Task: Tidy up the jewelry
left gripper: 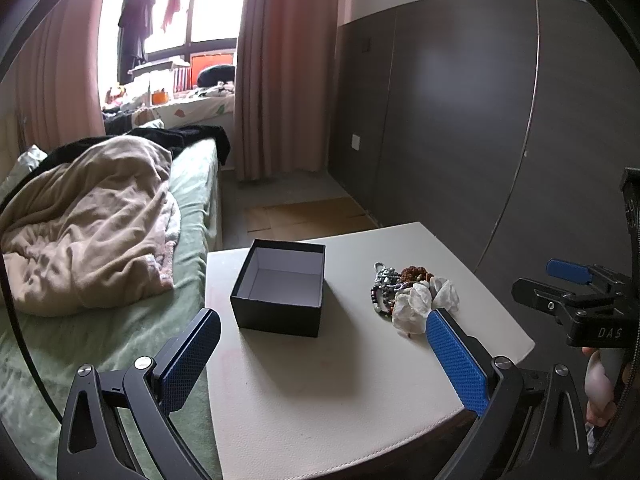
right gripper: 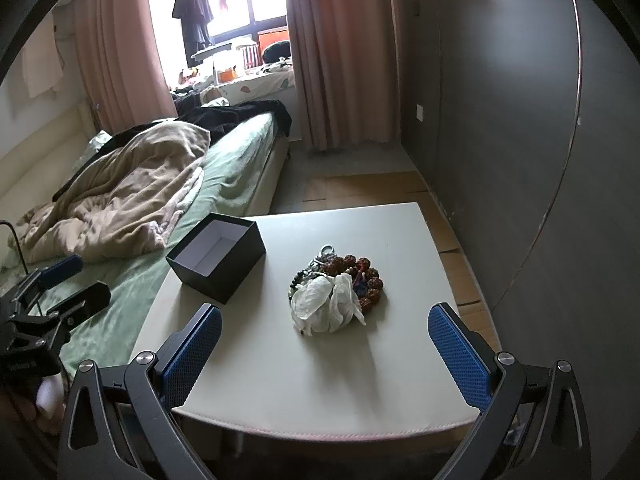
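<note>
While jaws gape wide, both grippers (left gripper: 322, 350) (right gripper: 325, 346) apparently hold nothing.

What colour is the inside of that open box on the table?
The box is black outside with a pale, whitish lining, and looks empty. The left wrist view shows it best.

The only clear lettering is "DAS", in pale capitals on the black plastic body of the right gripper (left gripper: 570, 276), seen at the right edge of the left wrist view, just below its blue-padded fingers. In the right wrist view, the black plastic body of the left gripper (right gripper: 76, 282) at the left edge carries a short line of pale print, but it is too small and blurred to read. Nothing readable shows on the black open cardboard box (left gripper: 280, 292), the white square table (right gripper: 320, 364), or the walls.
</note>
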Demonstrator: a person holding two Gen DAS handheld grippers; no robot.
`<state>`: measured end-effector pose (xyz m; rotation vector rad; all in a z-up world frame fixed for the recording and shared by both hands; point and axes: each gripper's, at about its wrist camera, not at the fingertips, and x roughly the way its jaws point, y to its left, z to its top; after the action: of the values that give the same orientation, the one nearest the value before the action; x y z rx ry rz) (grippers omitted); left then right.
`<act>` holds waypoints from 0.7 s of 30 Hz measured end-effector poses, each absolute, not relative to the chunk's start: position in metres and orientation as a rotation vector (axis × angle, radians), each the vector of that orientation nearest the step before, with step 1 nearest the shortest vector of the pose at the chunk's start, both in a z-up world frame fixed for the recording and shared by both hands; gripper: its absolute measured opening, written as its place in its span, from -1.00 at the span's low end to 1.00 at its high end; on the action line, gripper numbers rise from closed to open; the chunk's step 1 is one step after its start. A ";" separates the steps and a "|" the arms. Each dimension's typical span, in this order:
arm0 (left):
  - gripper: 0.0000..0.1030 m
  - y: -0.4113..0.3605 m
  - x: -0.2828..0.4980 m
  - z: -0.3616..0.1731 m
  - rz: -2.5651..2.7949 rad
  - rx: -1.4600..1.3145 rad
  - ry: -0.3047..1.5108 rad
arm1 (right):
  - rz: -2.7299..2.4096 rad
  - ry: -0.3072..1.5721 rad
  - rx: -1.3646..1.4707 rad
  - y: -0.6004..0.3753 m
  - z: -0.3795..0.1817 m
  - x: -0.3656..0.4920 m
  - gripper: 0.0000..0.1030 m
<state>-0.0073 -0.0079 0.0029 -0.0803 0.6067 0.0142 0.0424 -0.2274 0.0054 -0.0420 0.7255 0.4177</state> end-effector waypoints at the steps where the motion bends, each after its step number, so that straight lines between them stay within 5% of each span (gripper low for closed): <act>1: 0.99 -0.008 -0.007 0.003 0.014 -0.080 0.606 | 0.418 0.726 -0.042 -0.227 0.005 0.042 1.00; 21: 0.99 -0.008 -0.007 0.003 0.014 -0.087 0.608 | 0.415 0.724 -0.045 -0.227 0.005 0.042 1.00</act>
<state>-0.0065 -0.0080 0.0034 -0.0873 0.6076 0.0143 0.0419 -0.2271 0.0054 -0.0454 0.7239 0.4148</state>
